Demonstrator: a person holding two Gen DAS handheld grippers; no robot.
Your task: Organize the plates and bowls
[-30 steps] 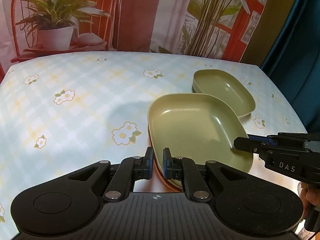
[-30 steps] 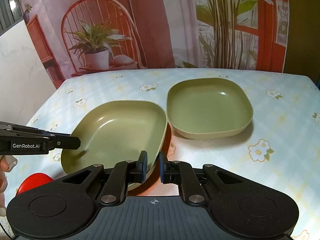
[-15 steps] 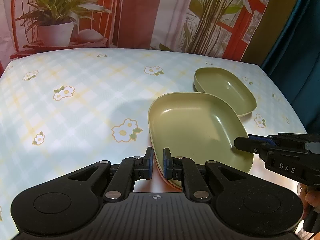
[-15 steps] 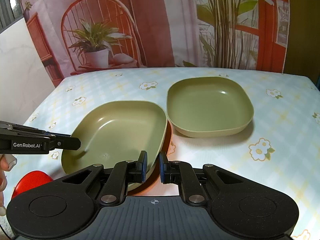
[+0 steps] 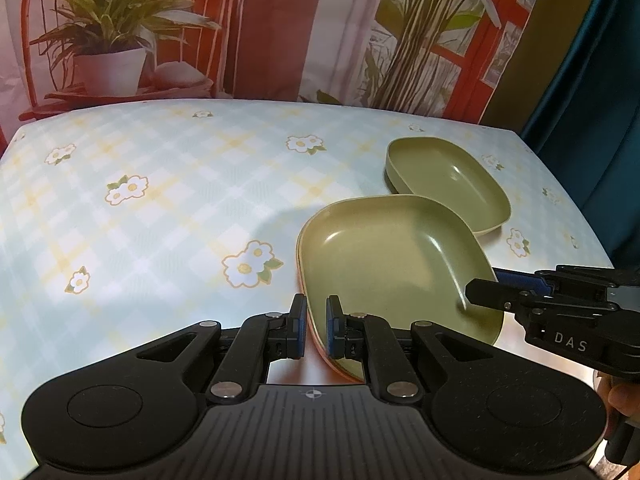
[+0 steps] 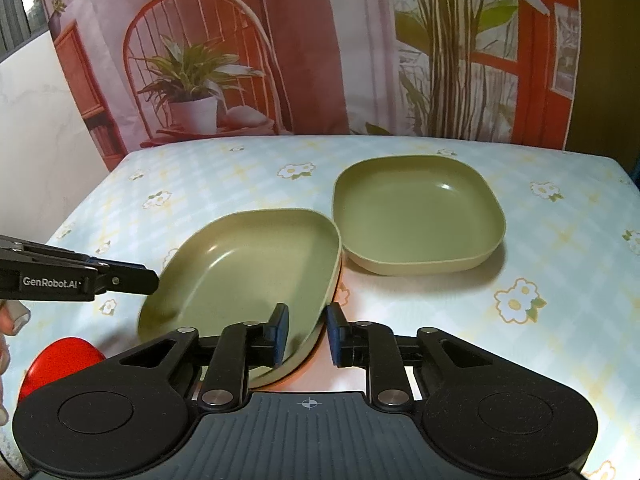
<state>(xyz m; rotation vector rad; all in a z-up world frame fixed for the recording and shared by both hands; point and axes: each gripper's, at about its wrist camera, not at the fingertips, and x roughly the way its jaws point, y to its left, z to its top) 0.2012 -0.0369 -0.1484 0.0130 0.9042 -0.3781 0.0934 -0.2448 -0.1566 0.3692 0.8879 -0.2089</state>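
Two green dishes sit on your flower-print counter: at its left edge a red object lies below your left gripper, whose fingers are pinched on the near-left rim of the tilted green plate, over an orange piece under it. Moving right, your right gripper has its fingers slightly apart astride that same plate's opposite rim, the left pad against the rim, the right one off it. Farther right, the green bowl rests flat just beside the plate, their rims nearly touching.
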